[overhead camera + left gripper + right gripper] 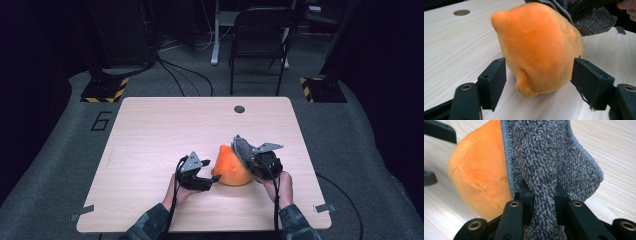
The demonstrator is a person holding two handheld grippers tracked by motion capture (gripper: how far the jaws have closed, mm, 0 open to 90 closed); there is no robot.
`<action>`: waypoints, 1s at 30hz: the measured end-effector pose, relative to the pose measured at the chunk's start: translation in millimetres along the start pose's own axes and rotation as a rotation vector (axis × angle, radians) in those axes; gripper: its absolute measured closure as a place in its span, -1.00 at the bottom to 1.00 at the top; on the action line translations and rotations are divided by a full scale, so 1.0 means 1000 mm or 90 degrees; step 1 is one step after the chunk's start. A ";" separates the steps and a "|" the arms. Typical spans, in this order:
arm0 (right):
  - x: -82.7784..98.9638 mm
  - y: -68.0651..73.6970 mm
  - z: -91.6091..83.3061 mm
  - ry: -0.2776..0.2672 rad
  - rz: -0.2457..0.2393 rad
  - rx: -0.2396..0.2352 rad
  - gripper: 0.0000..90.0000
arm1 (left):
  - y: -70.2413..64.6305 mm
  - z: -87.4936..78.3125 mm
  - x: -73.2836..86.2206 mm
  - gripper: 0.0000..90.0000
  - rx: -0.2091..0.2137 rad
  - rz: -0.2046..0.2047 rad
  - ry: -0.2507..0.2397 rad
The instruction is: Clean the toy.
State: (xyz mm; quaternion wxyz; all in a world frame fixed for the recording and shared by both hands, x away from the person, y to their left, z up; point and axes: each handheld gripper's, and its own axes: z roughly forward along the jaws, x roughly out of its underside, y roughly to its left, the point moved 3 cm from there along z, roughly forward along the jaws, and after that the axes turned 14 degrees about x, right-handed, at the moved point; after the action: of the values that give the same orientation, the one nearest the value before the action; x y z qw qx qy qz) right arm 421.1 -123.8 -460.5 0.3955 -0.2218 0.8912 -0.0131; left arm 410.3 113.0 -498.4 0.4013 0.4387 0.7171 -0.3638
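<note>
Right claw (543, 195) clamped on grey cloth (549, 157).
My left claw (539, 77) stood apart, straddling orange plush (536, 47) on tabletop (165, 125); cloth at plush's 3 o'clock.

A light wooden table (150, 130) stands on grey carpet (60, 150) in a dark room. Behind the table sits 1 black folding chair (260, 35); 2 hazard-striped bases (105, 90) flank its far corners.
</note>
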 end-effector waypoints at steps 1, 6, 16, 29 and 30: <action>0.000 0.000 0.000 0.000 0.000 0.000 0.68 | 0.001 -0.001 0.000 -0.42 -0.005 0.009 0.006; 0.000 0.000 0.000 0.001 0.007 0.002 0.68 | 0.007 -0.006 0.000 -0.54 -0.024 0.067 0.030; 0.000 -0.001 0.001 0.003 0.008 -0.004 0.68 | 0.014 0.003 0.015 -0.57 -0.029 0.158 0.091; -0.001 -0.003 0.004 0.005 0.013 -0.003 0.68 | 0.005 0.034 0.025 -0.30 -0.031 0.262 0.152; -0.001 -0.003 0.005 0.004 0.012 -0.004 0.68 | 0.004 0.037 0.025 -0.24 -0.029 0.269 0.154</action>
State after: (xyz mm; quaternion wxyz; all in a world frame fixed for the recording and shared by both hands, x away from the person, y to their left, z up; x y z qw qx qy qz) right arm 426.1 -125.3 -462.7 0.3925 -0.2148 0.8943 -0.0075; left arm 416.1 91.0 -537.1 0.3894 0.6104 0.6600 -0.2003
